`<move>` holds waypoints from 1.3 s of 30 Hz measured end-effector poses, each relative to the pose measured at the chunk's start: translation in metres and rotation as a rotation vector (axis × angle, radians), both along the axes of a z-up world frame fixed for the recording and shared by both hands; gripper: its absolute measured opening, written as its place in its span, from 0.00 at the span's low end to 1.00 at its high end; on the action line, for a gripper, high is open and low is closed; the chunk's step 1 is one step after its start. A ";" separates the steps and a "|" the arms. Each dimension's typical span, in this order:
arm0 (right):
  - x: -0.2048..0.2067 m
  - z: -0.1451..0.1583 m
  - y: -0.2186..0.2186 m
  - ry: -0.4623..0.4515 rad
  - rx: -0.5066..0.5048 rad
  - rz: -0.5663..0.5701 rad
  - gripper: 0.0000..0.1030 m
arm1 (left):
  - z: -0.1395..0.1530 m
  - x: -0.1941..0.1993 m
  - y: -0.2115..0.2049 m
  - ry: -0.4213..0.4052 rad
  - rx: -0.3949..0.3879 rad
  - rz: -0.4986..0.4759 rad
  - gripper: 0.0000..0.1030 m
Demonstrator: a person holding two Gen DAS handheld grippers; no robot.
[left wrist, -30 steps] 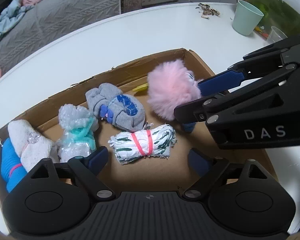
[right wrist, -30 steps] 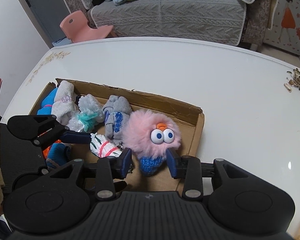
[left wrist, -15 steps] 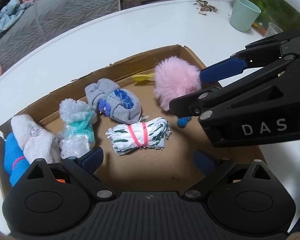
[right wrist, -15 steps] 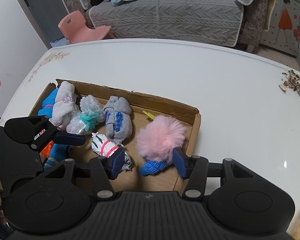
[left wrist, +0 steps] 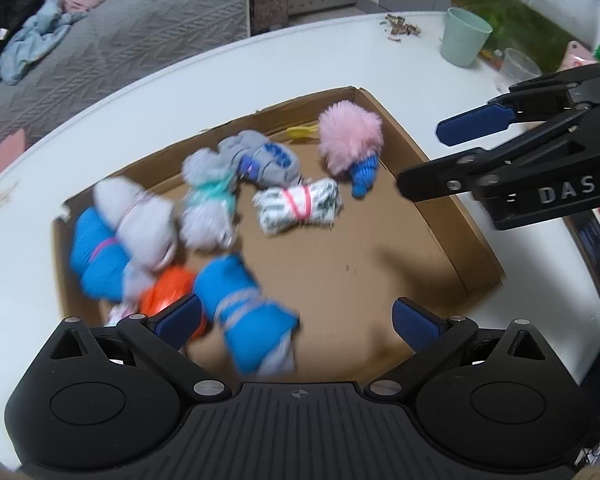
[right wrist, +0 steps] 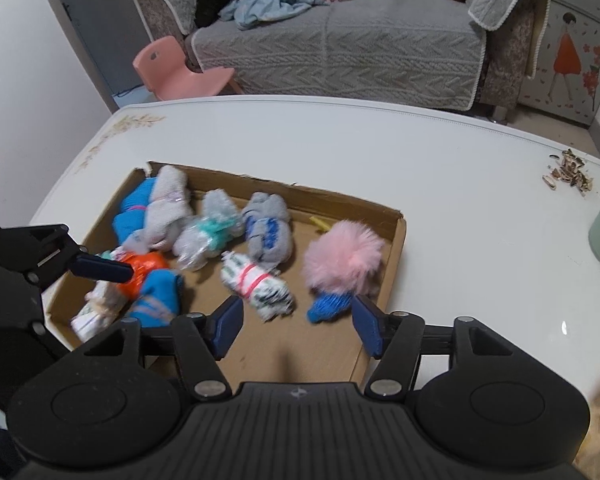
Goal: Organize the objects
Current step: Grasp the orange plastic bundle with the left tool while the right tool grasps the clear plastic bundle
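We have both tools clear of the box [right wrist: 396, 248], and nothing sits between either pair of jaws. The left tool [left wrist: 295, 316] has just been opening and stands wide, empty, above the near part of the box. The right tool [right wrist: 297, 322] has also just been opening; its jaws stand partly apart and hold nothing, with the pink toy [right wrist: 342, 256] lying free just beyond them at the box's right wall.

The toy rests on its side, its blue foot [right wrist: 328, 306] pointing toward the near edge of the table [right wrist: 380, 152]. The sock rolls [right wrist: 255, 282] lie in a loose row along the box's far wall, with more, blue and orange, piled in its left corner.

To finish this release well, we judge that we should lift both tools straight up and away, so no finger brushes the toy's fur or tips a roll out of line. If another piece is to go in, the bare cardboard at the near right is the obvious place for it.

The table is white and glossy, so anything dropped on it may slide. A green cup [left wrist: 464, 36] stands at its far right corner, near some scattered scraps [right wrist: 568, 174]. Beyond are a grey sofa [right wrist: 340, 40] with clothes on it and a small pink chair [right wrist: 175, 68].
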State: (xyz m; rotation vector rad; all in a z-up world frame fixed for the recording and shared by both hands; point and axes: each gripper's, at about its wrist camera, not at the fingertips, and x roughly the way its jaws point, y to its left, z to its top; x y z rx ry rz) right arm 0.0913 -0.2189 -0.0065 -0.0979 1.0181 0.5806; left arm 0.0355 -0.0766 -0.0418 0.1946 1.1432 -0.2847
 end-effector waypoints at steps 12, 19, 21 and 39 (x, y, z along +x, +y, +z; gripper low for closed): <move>-0.129 0.007 -0.011 -0.170 0.105 0.283 0.68 | -0.005 -0.164 0.035 -0.112 -0.003 -0.185 0.96; -0.153 -0.036 0.013 -0.100 -0.057 0.532 0.61 | -0.056 -0.190 0.015 -0.154 0.111 -0.346 0.91; -0.155 -0.045 0.018 -0.082 -0.065 0.568 0.56 | -0.060 -0.191 0.010 -0.161 0.116 -0.383 0.91; -0.151 -0.079 0.037 -0.068 -0.163 0.625 0.34 | -0.084 -0.167 -0.002 -0.086 -0.024 -0.365 0.88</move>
